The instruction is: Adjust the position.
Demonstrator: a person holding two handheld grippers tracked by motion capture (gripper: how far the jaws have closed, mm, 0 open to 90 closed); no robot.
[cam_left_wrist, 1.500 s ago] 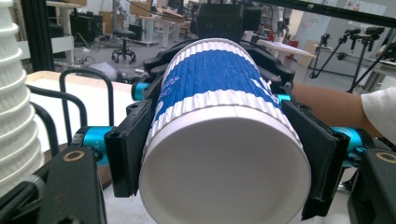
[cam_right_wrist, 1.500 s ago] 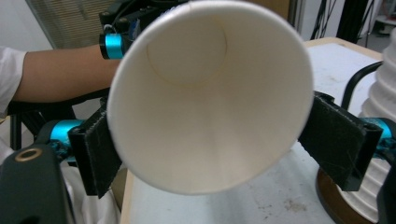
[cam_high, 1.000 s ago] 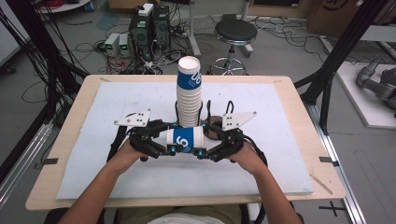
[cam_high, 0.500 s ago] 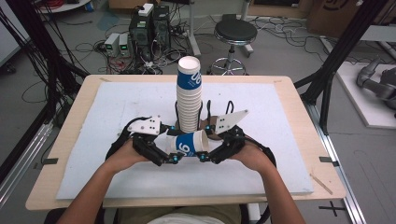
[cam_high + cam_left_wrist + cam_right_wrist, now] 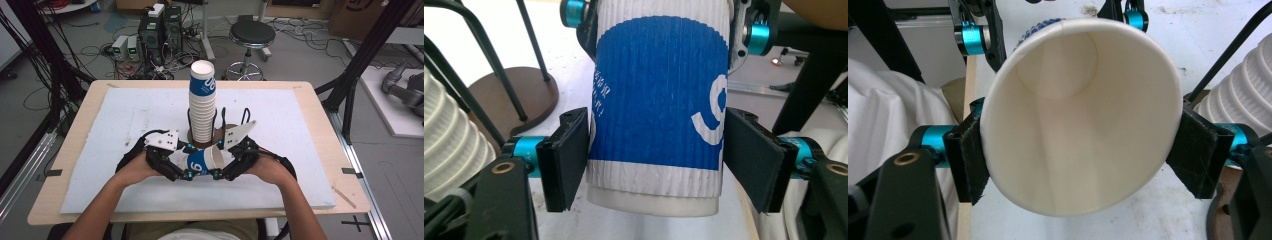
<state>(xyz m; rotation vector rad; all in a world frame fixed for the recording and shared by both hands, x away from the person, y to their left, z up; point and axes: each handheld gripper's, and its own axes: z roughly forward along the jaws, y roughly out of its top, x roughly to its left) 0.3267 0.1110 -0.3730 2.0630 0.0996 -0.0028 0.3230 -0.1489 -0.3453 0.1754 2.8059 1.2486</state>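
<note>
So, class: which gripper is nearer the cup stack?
Right, narrowly. The right gripper sits just right of the stack's foot; the left gripper sits lower left of it.

**Printed marks on the paper cups**

A blue and white paper cup lies sideways between two hand-held grippers. In the left gripper view, a large white numeral, seemingly a "9", is partly visible on its blue band at about 3 o'clock, cut off by the jaw. At about 9 o'clock on the same band runs a short column of small white characters, too small to read. In the high view the same cup shows the white "9" on its blue side. At 12 o'clock from it, the top cup of a tall stack carries white numerals on its blue band, roughly "09", not clearly legible.
</note>
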